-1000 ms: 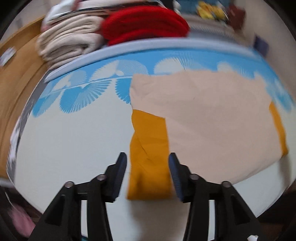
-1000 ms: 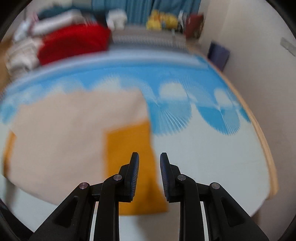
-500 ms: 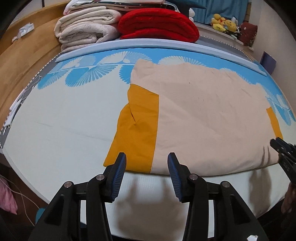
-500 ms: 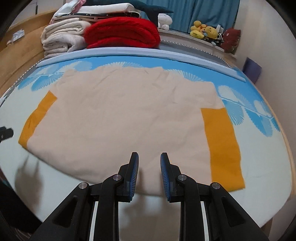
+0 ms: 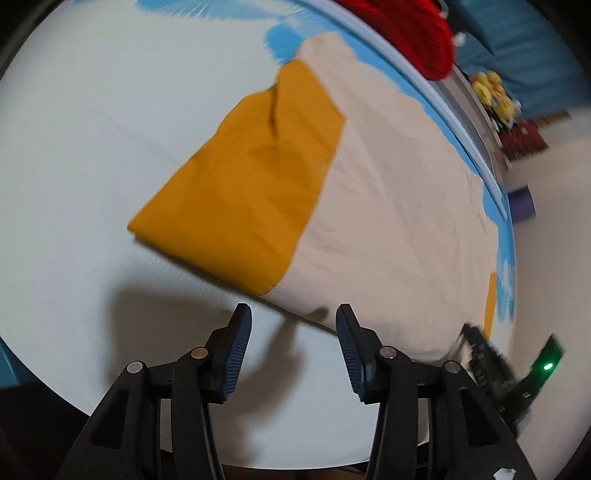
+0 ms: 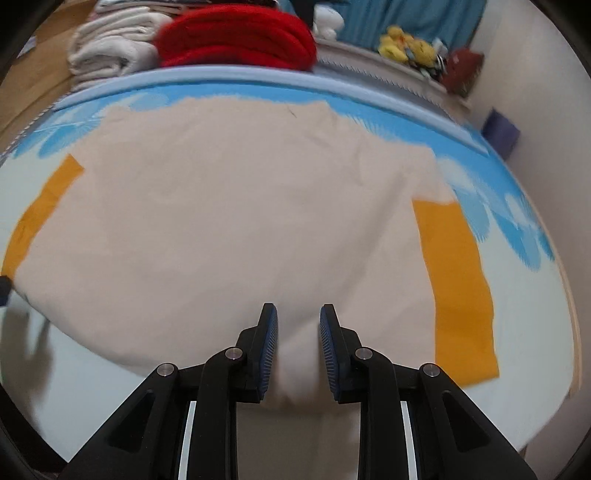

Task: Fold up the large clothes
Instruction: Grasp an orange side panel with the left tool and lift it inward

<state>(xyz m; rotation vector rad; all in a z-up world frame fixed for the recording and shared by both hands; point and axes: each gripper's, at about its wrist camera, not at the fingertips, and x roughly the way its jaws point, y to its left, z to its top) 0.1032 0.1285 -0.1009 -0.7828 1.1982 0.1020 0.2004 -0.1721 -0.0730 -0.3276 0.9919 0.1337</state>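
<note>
Beige shirt with orange sleeves flat on bed; left tool wide open, empty; right tool partly open over hem, gripping nothing.

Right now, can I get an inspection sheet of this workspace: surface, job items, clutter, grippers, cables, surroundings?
Surface: bed with a white sheet, blue leaf print along its far side.
Job's things: beige garment spread flat; orange sleeves at its left and right ends; the left one is creased.
Clutter: red blanket and white blankets stacked past the far edge; yellow plush toys on a ledge.
Grippers: left gripper open, just short of the near hem, touching nothing. Right gripper open, with the near hem between its fingers.
Cables: nothing seen.
Surroundings: blue curtain, pale wall on the right.
</note>
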